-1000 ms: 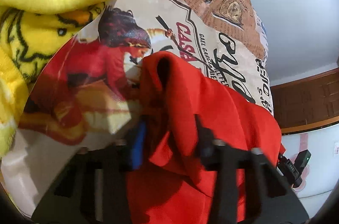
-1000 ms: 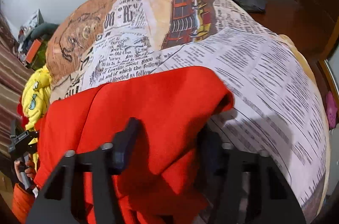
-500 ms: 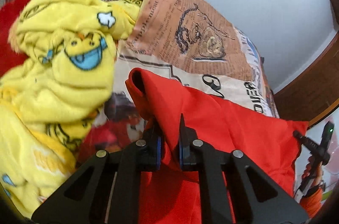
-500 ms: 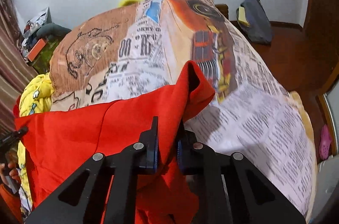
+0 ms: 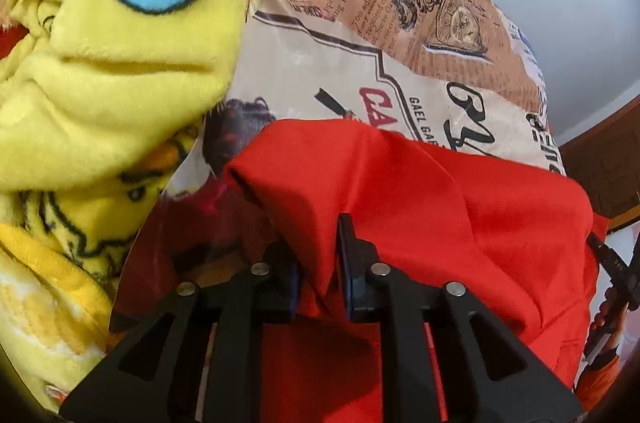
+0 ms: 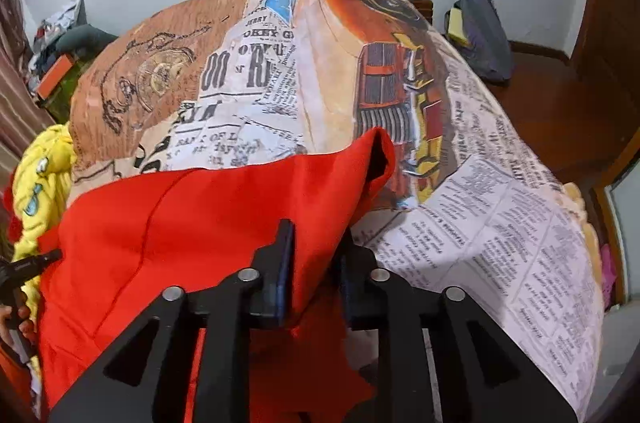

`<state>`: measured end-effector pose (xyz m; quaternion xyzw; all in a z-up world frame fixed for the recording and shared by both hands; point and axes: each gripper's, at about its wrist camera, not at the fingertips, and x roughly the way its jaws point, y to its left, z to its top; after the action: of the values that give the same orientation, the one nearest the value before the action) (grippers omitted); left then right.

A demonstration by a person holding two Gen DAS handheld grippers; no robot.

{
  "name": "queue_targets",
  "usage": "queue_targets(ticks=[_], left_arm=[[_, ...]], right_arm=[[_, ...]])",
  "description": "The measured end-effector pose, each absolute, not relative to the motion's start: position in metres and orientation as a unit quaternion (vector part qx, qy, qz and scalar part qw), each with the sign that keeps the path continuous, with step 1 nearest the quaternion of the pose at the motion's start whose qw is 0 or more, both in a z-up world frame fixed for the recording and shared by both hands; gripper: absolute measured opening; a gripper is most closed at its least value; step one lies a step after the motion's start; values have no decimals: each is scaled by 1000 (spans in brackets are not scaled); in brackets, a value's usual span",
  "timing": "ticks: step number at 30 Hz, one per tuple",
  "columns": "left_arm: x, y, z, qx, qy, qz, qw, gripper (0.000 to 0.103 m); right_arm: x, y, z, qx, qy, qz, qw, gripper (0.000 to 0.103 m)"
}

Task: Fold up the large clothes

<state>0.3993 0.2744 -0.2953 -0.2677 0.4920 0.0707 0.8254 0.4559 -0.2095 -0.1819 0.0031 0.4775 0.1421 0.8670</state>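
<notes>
With the red garment (image 5: 440, 207) lying on the bed (image 6: 500, 223) at 6 o'clock of the yellow blanket (image 5: 100, 71), left tool (image 5: 318, 275) and right tool (image 6: 316, 275), jaws just eased wider, each pinch a corner mid-fold, ready to carry both across evenly.

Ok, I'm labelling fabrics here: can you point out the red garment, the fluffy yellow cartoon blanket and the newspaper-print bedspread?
Red garment (image 5: 460, 207): left wrist view, on its broad draped middle.
Fluffy yellow cartoon blanket (image 5: 120, 71): left wrist view, on its bunched plush front.
Newspaper-print bedspread (image 6: 500, 223): right wrist view, on a bare text panel.
</notes>
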Motion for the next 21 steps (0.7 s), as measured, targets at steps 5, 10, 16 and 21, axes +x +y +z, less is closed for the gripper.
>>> queue_targets(ticks=[5, 10, 16, 21], left_arm=[[390, 269, -286, -213, 518, 80, 825, 29], [369, 259, -268, -144, 537, 90, 826, 36], [329, 242, -234, -66, 528, 92, 842, 43], [296, 231, -205, -63, 506, 88, 856, 49]], right_arm=[[446, -219, -175, -11, 484, 117, 867, 40], [421, -233, -161, -18, 497, 108, 861, 53], [380, -239, -134, -57, 490, 116, 862, 54], [340, -241, -107, -67, 465, 134, 873, 66]])
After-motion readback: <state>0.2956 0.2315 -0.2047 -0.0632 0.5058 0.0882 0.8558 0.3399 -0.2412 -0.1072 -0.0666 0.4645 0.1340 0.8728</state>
